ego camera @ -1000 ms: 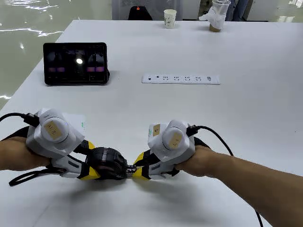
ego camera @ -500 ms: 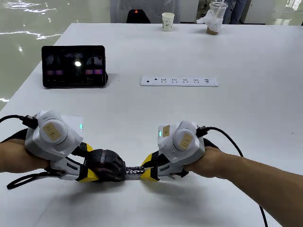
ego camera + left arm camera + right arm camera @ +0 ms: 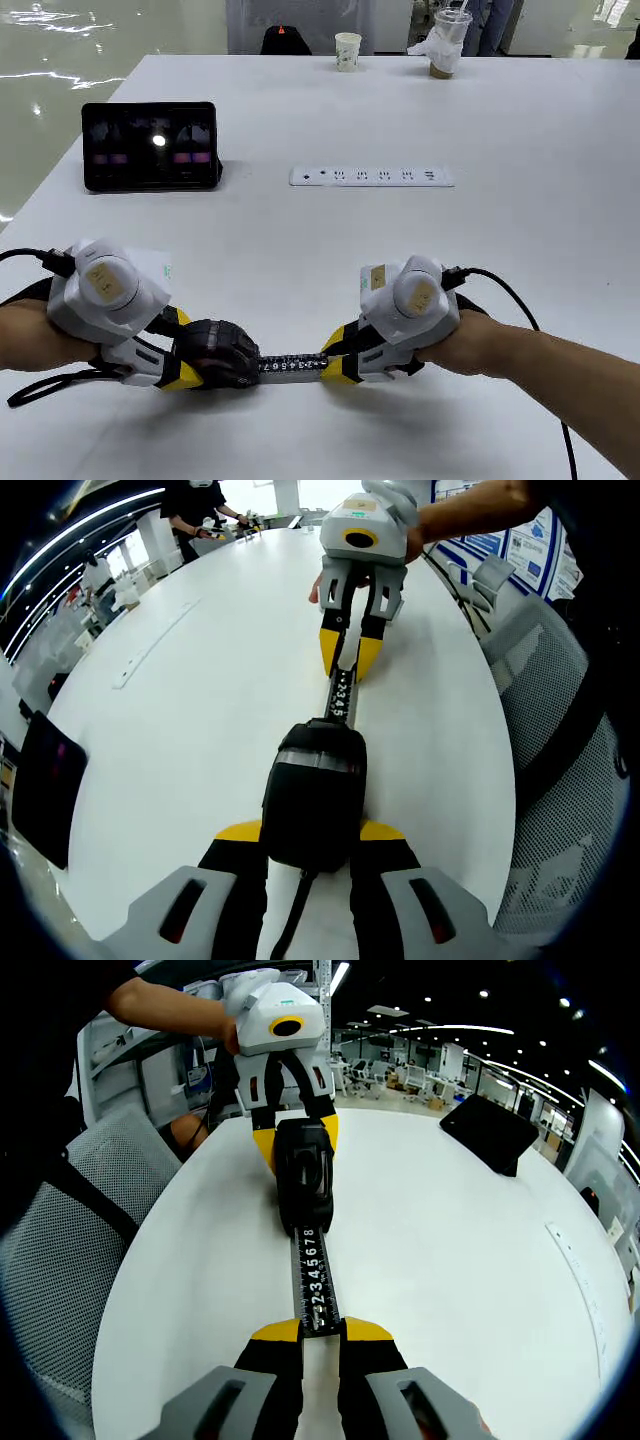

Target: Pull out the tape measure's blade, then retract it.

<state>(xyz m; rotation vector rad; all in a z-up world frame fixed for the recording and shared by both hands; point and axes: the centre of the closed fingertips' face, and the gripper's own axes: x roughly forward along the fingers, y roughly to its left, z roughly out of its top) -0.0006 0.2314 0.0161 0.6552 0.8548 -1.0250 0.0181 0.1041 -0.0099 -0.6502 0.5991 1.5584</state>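
Bare surface (image 3: 300, 250) is lying open from the hands toward 12 o'clock and out to 3 o'clock. A tablet (image 3: 150, 146) is standing at 10 o'clock and a power strip (image 3: 371, 177) is lying near 12, both well apart from the hands. A paper cup (image 3: 347, 50) and a plastic cup (image 3: 445, 45) are sitting at the far edge. The blade (image 3: 292, 364) is barring the gap between the tape measure (image 3: 215, 352) in the left gripper (image 3: 183, 347) and the jaws of the right gripper (image 3: 336, 360). A cable (image 3: 520, 310) is trailing toward 4 o'clock.
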